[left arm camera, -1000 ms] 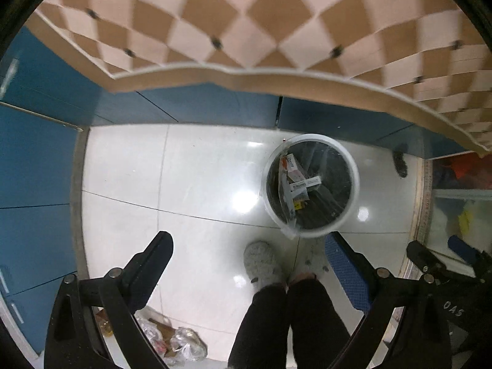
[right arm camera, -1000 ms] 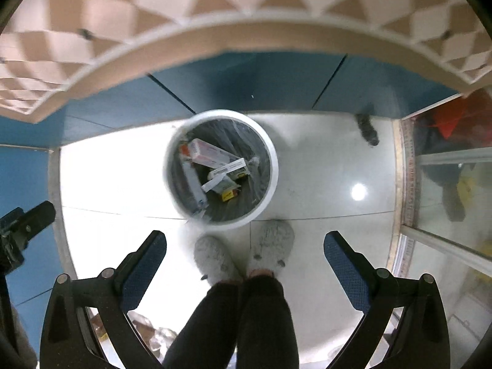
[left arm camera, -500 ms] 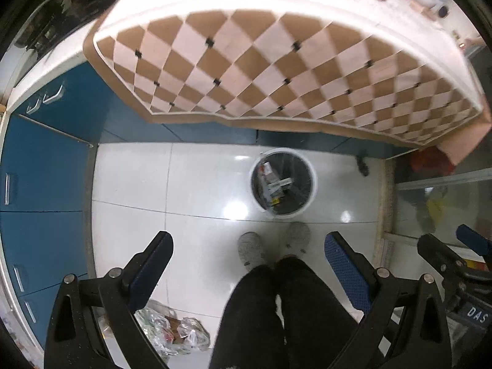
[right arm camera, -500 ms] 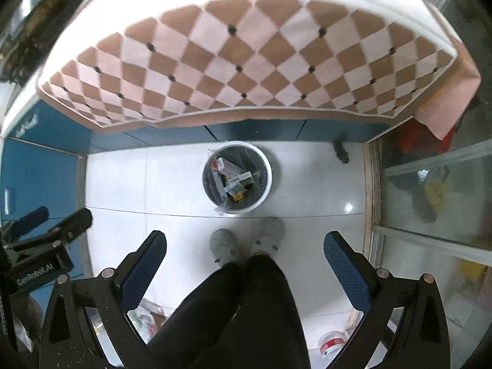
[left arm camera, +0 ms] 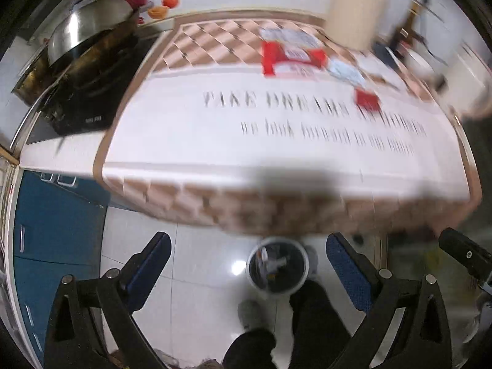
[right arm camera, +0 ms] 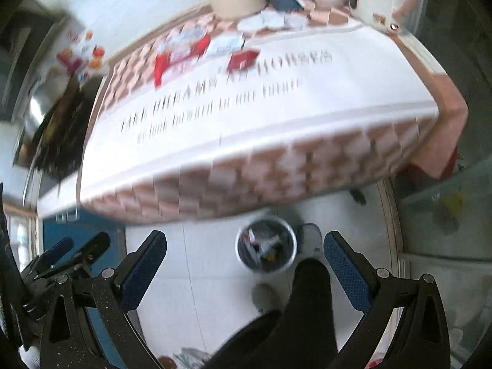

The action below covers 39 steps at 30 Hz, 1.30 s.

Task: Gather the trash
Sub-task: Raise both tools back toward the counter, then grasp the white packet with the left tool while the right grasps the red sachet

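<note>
Both the left gripper (left arm camera: 247, 272) and right gripper (right arm camera: 244, 264) gape empty; blurred views risk misjudging the red wrappers (left arm camera: 290, 58), apparently trash.

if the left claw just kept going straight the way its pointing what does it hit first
Probably the tablecloth near the table's front edge: the open, empty left claw points about there. The trash bin sits lower, on the floor. The frame is blurred, so depth is uncertain.

A round white trash bin (left arm camera: 277, 269) with a dark liner stands upright on the pale tiled floor (left arm camera: 200, 264), just below the surface's near edge, with several wrappers and small boxes inside. On the surface's far half lie blurred red-and-white packets (left arm camera: 292, 58) and one small red packet (left arm camera: 366, 98) nearer the middle.
</note>
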Tool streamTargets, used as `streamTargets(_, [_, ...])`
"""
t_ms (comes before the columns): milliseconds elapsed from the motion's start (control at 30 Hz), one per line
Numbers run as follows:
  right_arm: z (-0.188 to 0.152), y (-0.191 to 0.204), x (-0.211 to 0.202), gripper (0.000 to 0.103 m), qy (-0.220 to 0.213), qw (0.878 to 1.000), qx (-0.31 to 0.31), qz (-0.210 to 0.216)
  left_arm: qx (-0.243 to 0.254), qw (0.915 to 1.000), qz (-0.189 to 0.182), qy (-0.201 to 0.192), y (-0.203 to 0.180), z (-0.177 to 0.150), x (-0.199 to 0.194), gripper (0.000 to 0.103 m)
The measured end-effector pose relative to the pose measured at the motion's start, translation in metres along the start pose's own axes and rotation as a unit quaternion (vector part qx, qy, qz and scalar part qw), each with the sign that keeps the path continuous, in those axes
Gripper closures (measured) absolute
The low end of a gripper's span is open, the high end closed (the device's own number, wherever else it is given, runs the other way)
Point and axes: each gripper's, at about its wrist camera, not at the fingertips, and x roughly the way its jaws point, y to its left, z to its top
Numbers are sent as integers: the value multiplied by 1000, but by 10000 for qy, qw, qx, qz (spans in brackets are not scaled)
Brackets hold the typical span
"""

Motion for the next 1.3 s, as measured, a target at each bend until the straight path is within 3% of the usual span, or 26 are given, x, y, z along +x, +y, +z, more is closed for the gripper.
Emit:
streamTargets(133, [89,-4,40,0,14,9995,236,199,-425,9980,464,78,-5,65,33,0])
streamTargets(233, [165,5,93,0,81,9995,295,108,-757,9927,928,118,-3,99,55,0])
streamTargets(300, [194,8,123,0,122,9995,274,51,-817,9873,1343,228,-5,120,80,0])
streamTargets(400, [240,15,170,1,204,9996,143,-139,-873,9818,1617,481,-7,138,112,0])
streamTargets(433, [248,17,184,10,272,9995,75,-167,-898,9809,1635,554,-7,141,118,0])
streamTargets(467, [252,18,194,33,350,9993,16,-145,-931,9803,1628,627,-9,146,125,0])
streamTargets(500, [256,23,200,34,292,9991,-180,-235,-937,9802,1616,662,-11,148,128,0])
streamTargets(533, [257,31,197,59,114,9986,-442,-283,-933,9802,1599,700,-15,152,131,0])
streamTargets(567, [257,35,199,85,126,9972,-639,-375,-932,9808,1555,719,-18,155,132,0])
streamTargets(633, [257,37,197,87,-29,9944,-985,-385,-914,9846,1297,730,-34,166,132,0])
streamTargets(767, [267,9,178,91,-143,9947,-983,-280,-629,9959,163,629,-90,204,136,1])
streamTargets(833, [279,-25,165,91,-175,9972,-684,-247,-371,9956,-459,728,-121,224,148,1])
streamTargets(967, [294,-93,154,91,-130,9995,-65,-289,379,9895,-986,983,-176,255,183,1])
streamTargets(1033, [301,-125,151,91,-105,9990,276,-333,794,9859,-882,1177,-195,260,202,10])
streamTargets(1067, [300,-137,152,91,-101,9987,380,-327,1054,9872,-676,989,-203,262,202,17])
streamTargets(1133, [302,-155,148,91,-147,9976,570,-360,1270,9864,-606,853,-211,264,201,26])
streamTargets(1200, [300,-166,145,91,-215,9964,727,-371,1304,9868,-630,718,-211,265,195,57])
streamTargets(1233, [299,-171,143,91,-234,9958,807,-356,1320,9868,-649,673,-211,265,192,91])
streamTargets(1267, [298,-171,144,91,-243,9954,857,-342,1292,9866,-679,728,-210,265,191,103])
streamTargets(1300, [297,-172,143,91,-248,9951,907,-309,1240,9869,-709,749,-207,265,192,103])
